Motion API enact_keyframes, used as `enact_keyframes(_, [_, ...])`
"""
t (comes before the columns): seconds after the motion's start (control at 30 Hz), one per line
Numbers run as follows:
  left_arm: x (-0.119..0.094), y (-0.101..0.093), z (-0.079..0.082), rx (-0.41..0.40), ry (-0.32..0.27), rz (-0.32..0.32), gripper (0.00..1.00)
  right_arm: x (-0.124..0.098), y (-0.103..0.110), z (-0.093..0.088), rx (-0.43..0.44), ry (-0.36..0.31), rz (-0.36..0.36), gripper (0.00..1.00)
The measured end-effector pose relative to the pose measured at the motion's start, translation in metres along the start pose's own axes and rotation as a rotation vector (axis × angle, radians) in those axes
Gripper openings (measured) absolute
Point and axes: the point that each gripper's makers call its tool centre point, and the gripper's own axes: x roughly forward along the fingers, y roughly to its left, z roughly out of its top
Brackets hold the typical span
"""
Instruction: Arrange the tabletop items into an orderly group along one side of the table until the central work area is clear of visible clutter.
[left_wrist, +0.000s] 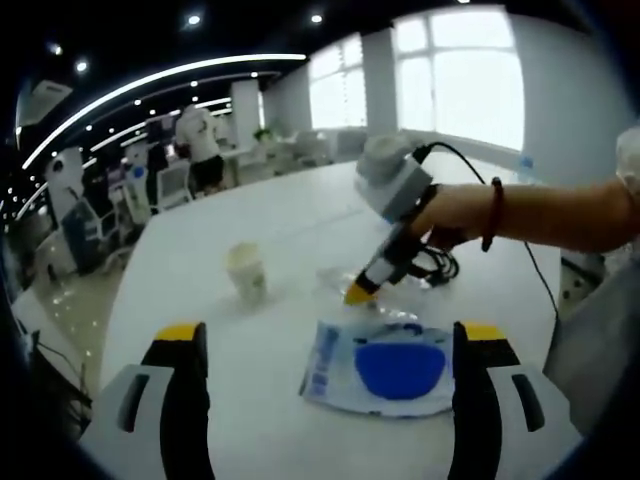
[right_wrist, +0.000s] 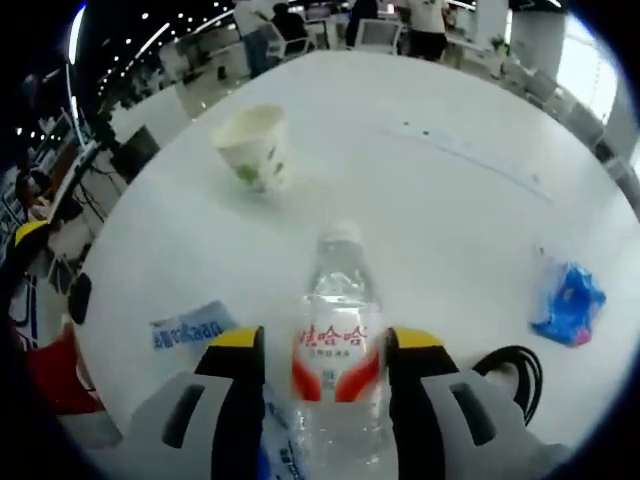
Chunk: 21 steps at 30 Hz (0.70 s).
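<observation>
A clear water bottle (right_wrist: 332, 345) with a red label lies on the white table (right_wrist: 450, 200), cap pointing away. My right gripper (right_wrist: 325, 345) is open, its jaws straddling the bottle with a thin gap showing on the left side. The left gripper view shows a hand holding the right gripper (left_wrist: 358, 293) tip-down on the clear bottle (left_wrist: 385, 300). My left gripper (left_wrist: 330, 350) stands wide open over the near table edge, with a blue-and-white packet (left_wrist: 385, 365) lying flat between its jaws. A paper cup (left_wrist: 246, 270) stands upright to the left, and the cup (right_wrist: 255, 145) lies beyond the bottle.
The blue-and-white packet (right_wrist: 195, 325) lies left of my right gripper. A crumpled blue bag (right_wrist: 568, 300) sits at the right, with a black cable (right_wrist: 510, 370) coiled near it. Office chairs and people stand beyond the table's far edge (left_wrist: 200, 150).
</observation>
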Motion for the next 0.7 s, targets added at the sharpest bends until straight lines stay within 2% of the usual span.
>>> enact_keyframes(0.13, [-0.001, 0.001, 0.001, -0.001, -0.004, 0.003, 0.99, 0.004, -0.008, -0.004, 0.003, 0.037, -0.05, 0.43])
enact_keyframes(0.2, [-0.001, 0.001, 0.001, -0.002, -0.002, 0.004, 0.99, 0.006, -0.01, -0.006, 0.008, 0.048, -0.049, 0.4])
enact_keyframes(0.27, [-0.001, 0.001, 0.001, -0.001, -0.003, 0.005, 0.99, 0.005, -0.011, -0.005, 0.035, 0.042, -0.055, 0.4])
enact_keyframes(0.37, [-0.002, 0.001, 0.001, -0.002, -0.004, 0.006, 0.99, 0.005, -0.01, -0.003, 0.015, 0.033, -0.064, 0.39])
enact_keyframes(0.4, [-0.002, 0.001, 0.001, -0.003, -0.004, 0.005, 0.99, 0.005, -0.009, -0.001, -0.016, 0.023, -0.059, 0.38])
enact_keyframes(0.6, [-0.002, 0.001, 0.004, -0.006, -0.019, 0.002, 0.99, 0.004, -0.006, -0.002, -0.041, 0.013, -0.047, 0.36])
enact_keyframes(0.7, [-0.003, 0.002, 0.003, -0.008, -0.016, 0.007, 0.99, 0.001, -0.005, 0.001, -0.048, -0.028, -0.04, 0.36])
